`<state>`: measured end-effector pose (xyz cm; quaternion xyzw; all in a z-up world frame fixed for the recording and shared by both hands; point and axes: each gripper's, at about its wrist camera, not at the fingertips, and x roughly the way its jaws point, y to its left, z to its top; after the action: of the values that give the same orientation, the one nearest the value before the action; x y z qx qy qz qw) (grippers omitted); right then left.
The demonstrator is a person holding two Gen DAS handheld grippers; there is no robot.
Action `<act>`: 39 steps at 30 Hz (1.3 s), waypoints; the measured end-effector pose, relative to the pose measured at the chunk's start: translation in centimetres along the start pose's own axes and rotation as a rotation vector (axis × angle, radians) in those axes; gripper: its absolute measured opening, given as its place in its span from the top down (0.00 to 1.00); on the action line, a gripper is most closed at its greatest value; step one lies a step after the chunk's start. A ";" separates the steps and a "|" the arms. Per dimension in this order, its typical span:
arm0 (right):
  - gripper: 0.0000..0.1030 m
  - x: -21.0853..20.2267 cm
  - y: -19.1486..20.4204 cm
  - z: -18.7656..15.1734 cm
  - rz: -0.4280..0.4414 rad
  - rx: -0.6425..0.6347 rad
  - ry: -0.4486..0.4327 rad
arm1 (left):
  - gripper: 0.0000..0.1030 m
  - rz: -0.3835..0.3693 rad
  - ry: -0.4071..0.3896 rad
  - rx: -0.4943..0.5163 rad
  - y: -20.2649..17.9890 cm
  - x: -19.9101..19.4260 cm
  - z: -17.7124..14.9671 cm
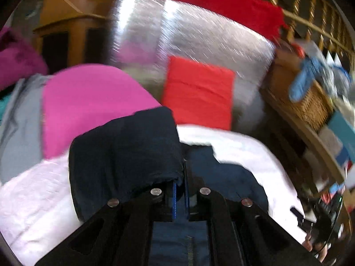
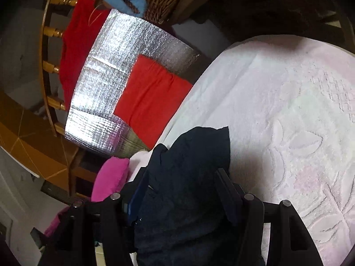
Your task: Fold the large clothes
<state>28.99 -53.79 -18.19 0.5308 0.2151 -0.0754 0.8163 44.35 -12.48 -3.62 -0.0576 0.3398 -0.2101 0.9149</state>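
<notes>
Navy garment (image 1: 124, 155) pinched in your left gripper (image 1: 180, 190), loosely bunched between right gripper's (image 2: 177, 190) wider jaws; it may slip.

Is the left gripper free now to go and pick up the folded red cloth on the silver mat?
Probably not yet. The left gripper is shut on the dark navy garment, which drapes over its fingers. The folded red cloth lies uncovered on the silver mat ahead.
</notes>
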 end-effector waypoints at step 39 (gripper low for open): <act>0.13 9.9 12.4 -17.8 -0.038 -0.768 0.383 | 0.27 0.106 0.206 -0.598 14.9 -2.4 -16.5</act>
<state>37.40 -31.46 -18.20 0.1885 0.3850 0.0951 0.8984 37.18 2.63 -18.45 -0.2847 0.4798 -0.0578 0.8279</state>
